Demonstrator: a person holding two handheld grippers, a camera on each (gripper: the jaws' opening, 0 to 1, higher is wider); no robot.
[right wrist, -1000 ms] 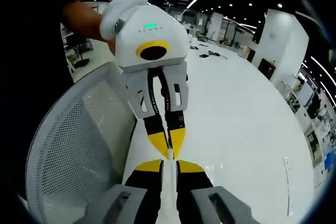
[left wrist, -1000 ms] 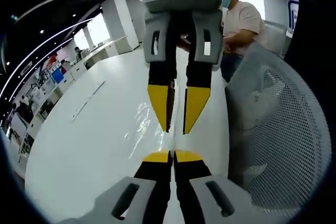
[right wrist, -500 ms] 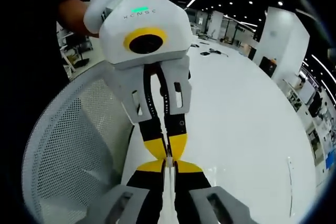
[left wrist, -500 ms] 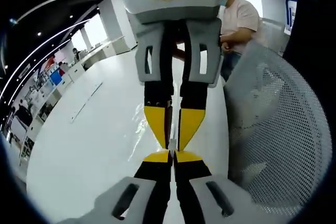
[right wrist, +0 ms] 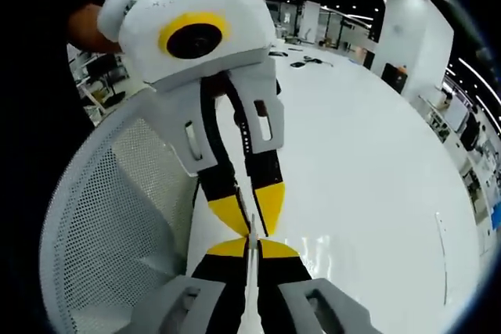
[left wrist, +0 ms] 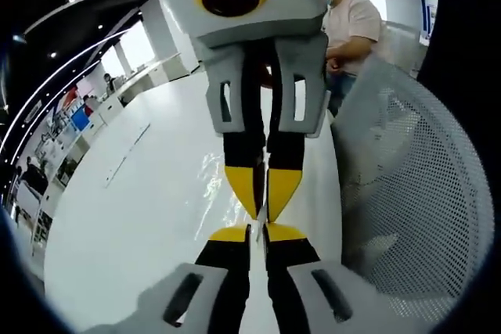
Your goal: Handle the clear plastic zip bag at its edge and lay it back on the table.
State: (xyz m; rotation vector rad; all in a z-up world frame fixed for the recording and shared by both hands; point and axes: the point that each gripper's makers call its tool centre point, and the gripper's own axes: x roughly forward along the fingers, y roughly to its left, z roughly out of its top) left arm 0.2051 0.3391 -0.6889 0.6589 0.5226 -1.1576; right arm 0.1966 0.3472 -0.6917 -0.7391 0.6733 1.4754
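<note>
Left gripper (left wrist: 257,231): yellow-tipped jaws pressed together on a thin edge of the clear plastic zip bag (left wrist: 215,185). Right gripper (right wrist: 252,245): jaws likewise clamped on the bag edge, tip to tip with the left's. Bag: transparent, glossy, creased, showing as bright glints over the white table (left wrist: 125,217), just past the jaws. Mesh chair back (left wrist: 415,193) alongside. Change since a second ago: the opposing gripper now stands closer, its tips meeting the other's.
</note>
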